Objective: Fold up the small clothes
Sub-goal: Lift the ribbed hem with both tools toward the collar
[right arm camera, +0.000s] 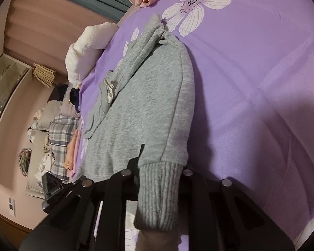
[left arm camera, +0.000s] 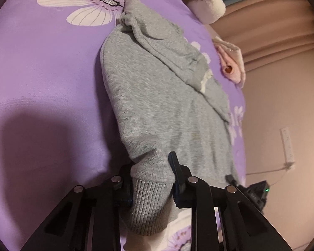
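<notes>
Grey sweater (left arm camera: 157, 96) lies on purple floral bedspread (left arm camera: 41, 83). Left gripper (left arm camera: 151, 179) clamped on ribbed hem corner; right gripper (right arm camera: 160, 179) clamped on other ribbed corner.

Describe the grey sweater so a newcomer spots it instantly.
Find the purple floral bedsheet. The grey sweater lies along it, ribbed hem nearest both cameras. Unlike the folded pink clothes and white fleece nearby, it is heather-grey knit.
</notes>
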Demonstrator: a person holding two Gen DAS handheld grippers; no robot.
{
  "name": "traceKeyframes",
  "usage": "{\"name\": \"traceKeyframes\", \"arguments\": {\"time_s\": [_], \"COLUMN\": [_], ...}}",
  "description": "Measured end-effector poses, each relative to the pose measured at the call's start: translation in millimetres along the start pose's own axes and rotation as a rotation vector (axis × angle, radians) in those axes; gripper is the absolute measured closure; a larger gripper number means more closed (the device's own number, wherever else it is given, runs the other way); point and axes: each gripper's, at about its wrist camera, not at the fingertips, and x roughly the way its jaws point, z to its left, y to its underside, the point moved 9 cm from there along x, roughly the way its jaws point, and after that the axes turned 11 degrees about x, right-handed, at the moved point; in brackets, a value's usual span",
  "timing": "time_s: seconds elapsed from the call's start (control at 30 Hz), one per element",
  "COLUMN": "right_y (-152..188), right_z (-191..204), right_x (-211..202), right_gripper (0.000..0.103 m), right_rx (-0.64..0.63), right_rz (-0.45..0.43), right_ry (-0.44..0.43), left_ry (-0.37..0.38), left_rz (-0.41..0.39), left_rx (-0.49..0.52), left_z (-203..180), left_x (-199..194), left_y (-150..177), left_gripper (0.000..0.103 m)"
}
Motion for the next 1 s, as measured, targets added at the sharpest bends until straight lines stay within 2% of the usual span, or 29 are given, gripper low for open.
{"name": "traceKeyframes", "arguments": {"time_s": [0.2,0.33,0.43,0.57,0.73,0.87,1.0], "right_y": [1,2,1,0,3,6,8], "right_z": [22,40,47,45,53,67,75], "right_x": [-10,-16,-18,-18,-27,-35,-41], "right_gripper": [0.091,0.091,0.091,0.091,0.092,0.092,0.093], "right_rx": [-0.032,-0.067,-0.088,-0.083,-0.106,-0.138,-0.156], "right_rz": [-0.017,-0.027,-0.033,-0.031,-0.048,-0.065,-0.068], "right_ry": [-0.063,-0.112,-0.115,-0.101,-0.121,-0.144,-0.159], "left_ry": [0.078,0.135,0.15,0.148,0.159,0.198,0.226], "left_rz": [-0.032,-0.085,-0.091,-0.067,-0.107,-0.138,-0.153], "left_rx": [0.033,0.086,0.129,0.1,0.14,0.203,0.219], "left_z": [-20,-38,-47,-41,-52,-69,-76], "left_x": [-15,-30,-30,-23,-34,-42,-47], "left_y": [-5,-13,-13,-12,-15,-16,-18], "left_gripper": [0.087,0.089,0.089,0.09,0.091,0.092,0.093]}}
